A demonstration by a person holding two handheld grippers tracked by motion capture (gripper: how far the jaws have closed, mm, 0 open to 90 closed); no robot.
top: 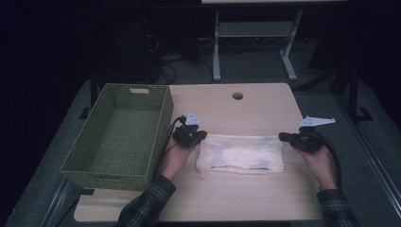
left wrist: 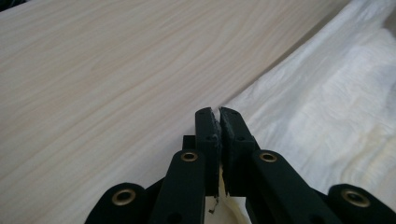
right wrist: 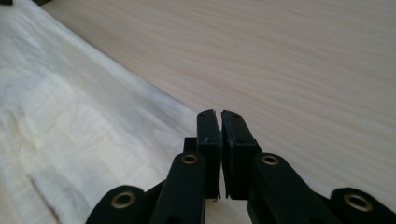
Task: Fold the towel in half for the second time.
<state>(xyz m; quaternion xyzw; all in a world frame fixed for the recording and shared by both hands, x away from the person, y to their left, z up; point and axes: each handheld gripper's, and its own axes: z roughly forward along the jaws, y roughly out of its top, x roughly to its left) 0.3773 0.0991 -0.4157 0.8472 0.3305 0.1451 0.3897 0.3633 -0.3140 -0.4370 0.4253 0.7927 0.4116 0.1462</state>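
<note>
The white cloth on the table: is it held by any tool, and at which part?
Yes. The left tool pinches the white cloth at its far left corner, and the right tool pinches its far right corner.

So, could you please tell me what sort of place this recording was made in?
Probably a lab or workshop set up for recording, not a home. A plain wooden table with a cable hole stands on grey floor, another bench frame stands behind with loose cables beside it, and the surroundings are dark.
</note>
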